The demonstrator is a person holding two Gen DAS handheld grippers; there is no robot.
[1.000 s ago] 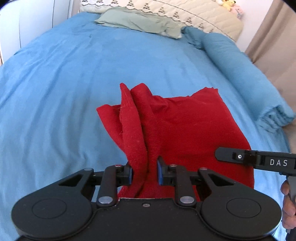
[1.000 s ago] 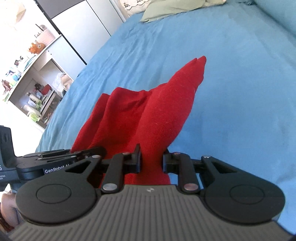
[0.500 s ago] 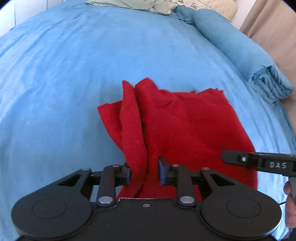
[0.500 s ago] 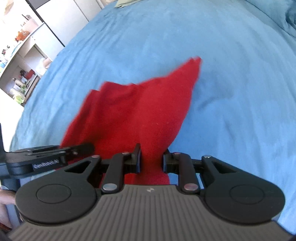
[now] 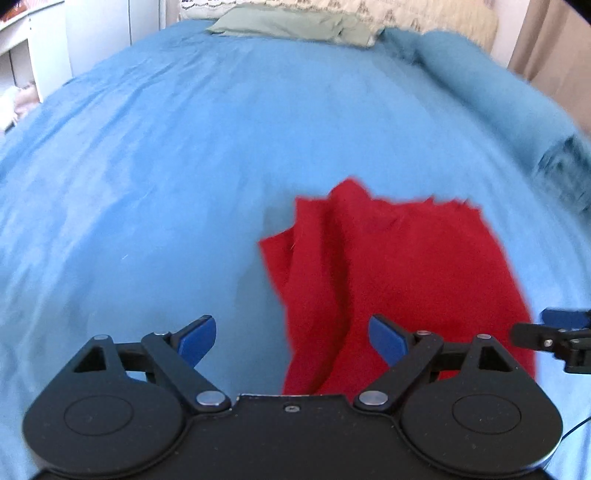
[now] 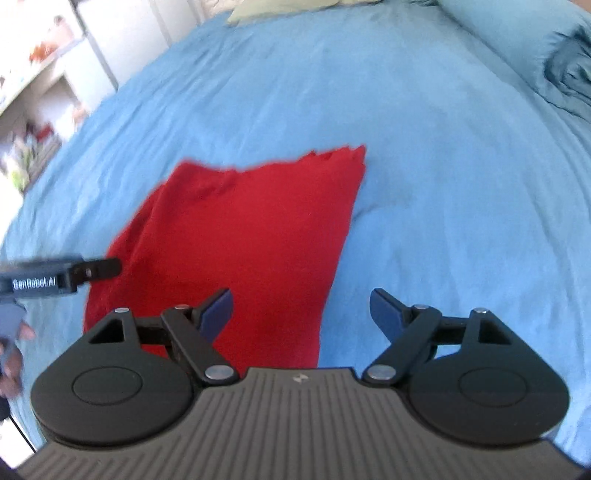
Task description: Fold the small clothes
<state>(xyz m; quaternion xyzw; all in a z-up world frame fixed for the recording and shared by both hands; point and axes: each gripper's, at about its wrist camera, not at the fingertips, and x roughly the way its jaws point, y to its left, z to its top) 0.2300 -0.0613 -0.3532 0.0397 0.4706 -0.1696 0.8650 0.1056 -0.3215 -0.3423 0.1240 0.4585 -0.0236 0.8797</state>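
Note:
A red cloth [image 5: 399, 273] lies folded on the blue bed, with bunched ridges along its left edge in the left wrist view. It also shows in the right wrist view [image 6: 243, 236], lying flatter. My left gripper [image 5: 291, 339] is open and empty above the cloth's near left edge. My right gripper [image 6: 301, 314] is open and empty above the cloth's near right edge. Each gripper's tip shows at the edge of the other's view.
The blue bedspread [image 5: 166, 166] spreads all around the cloth. A rolled blue blanket [image 5: 517, 99] lies along the right side. A green pillow [image 5: 295, 26] lies at the head. White shelves and cupboard [image 6: 55, 74] stand to the left of the bed.
Both grippers have opened and let go of the red cloth. The cloth has dropped onto the bed and lies flatter.

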